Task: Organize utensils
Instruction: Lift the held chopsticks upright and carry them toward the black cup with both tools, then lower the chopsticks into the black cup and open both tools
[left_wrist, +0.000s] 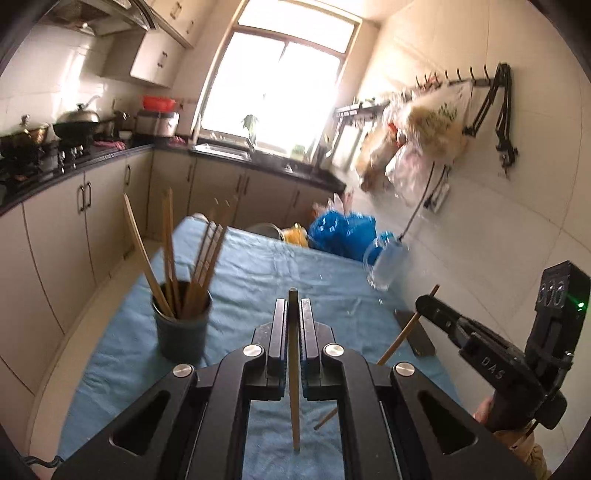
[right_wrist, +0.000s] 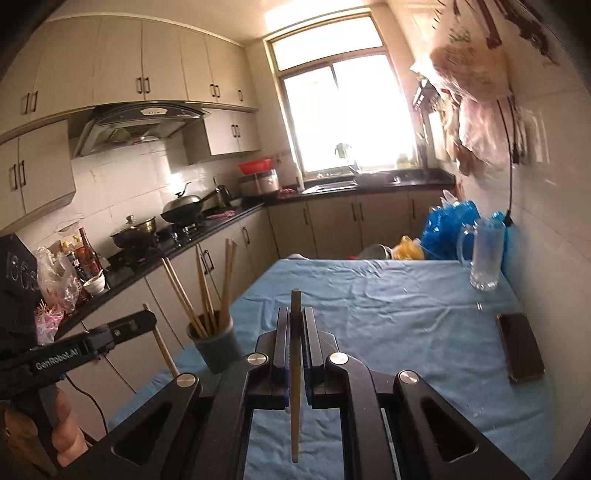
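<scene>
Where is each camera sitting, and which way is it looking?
Left wrist view: sits on the left gripper, looks across the blue tablecloth toward the window; its jaws pinch a chopstick; the right gripper and a bit of hand show at right.
Right wrist view: sits on the right gripper, faces the same way; its jaws pinch another chopstick; the left gripper and a hand show at left.
Both show the chopstick cup, glass mug and phone.
</scene>
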